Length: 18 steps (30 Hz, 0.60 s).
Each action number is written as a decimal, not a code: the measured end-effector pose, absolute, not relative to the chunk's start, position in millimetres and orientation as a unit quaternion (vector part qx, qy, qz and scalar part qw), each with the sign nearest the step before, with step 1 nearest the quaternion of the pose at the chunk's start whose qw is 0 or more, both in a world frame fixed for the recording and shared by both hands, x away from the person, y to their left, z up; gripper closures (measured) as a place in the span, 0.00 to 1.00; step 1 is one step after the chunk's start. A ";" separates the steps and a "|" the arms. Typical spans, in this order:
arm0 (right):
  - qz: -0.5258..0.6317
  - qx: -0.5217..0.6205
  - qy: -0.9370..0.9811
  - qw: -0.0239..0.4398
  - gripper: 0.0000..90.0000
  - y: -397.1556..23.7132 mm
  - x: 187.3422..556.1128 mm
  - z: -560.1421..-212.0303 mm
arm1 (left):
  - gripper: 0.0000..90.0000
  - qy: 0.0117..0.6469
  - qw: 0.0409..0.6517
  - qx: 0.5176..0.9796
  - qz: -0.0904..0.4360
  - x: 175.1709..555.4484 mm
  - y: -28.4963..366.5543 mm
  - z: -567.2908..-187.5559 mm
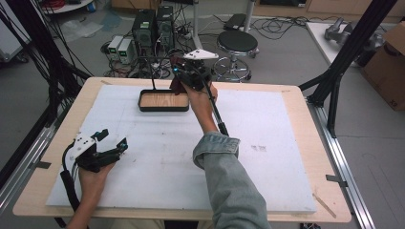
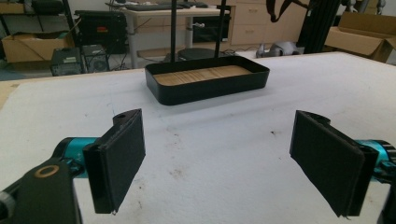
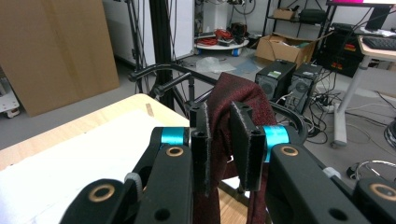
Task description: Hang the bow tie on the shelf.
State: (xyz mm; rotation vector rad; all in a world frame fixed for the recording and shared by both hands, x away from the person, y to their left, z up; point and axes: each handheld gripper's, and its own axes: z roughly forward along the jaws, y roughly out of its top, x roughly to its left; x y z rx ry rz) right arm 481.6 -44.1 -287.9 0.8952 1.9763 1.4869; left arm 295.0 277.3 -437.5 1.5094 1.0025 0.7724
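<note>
My right gripper (image 3: 219,140) is clamped tight on the dark red cloth (image 3: 236,100), up over the black tray (image 1: 164,101) by its black rack (image 3: 163,77). Left gripper (image 2: 217,158) sits wide open, holding nothing, on the white mat (image 1: 267,157).

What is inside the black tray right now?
The black tray shows a bare wooden bottom. Its far right corner is hidden in the high view behind the right gripper holding the dark red cloth.
</note>
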 end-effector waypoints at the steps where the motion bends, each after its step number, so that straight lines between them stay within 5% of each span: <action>1: 0.547 0.330 0.727 0.251 0.87 -43.5 483.4 -288.3 | 0.20 0.424 0.553 0.638 0.327 295.0 277.3 -437.5; 18: 0.525 0.367 0.719 0.270 0.87 -66.8 500.5 -282.5 | 0.20 0.423 0.554 0.639 0.325 294.5 277.9 -437.7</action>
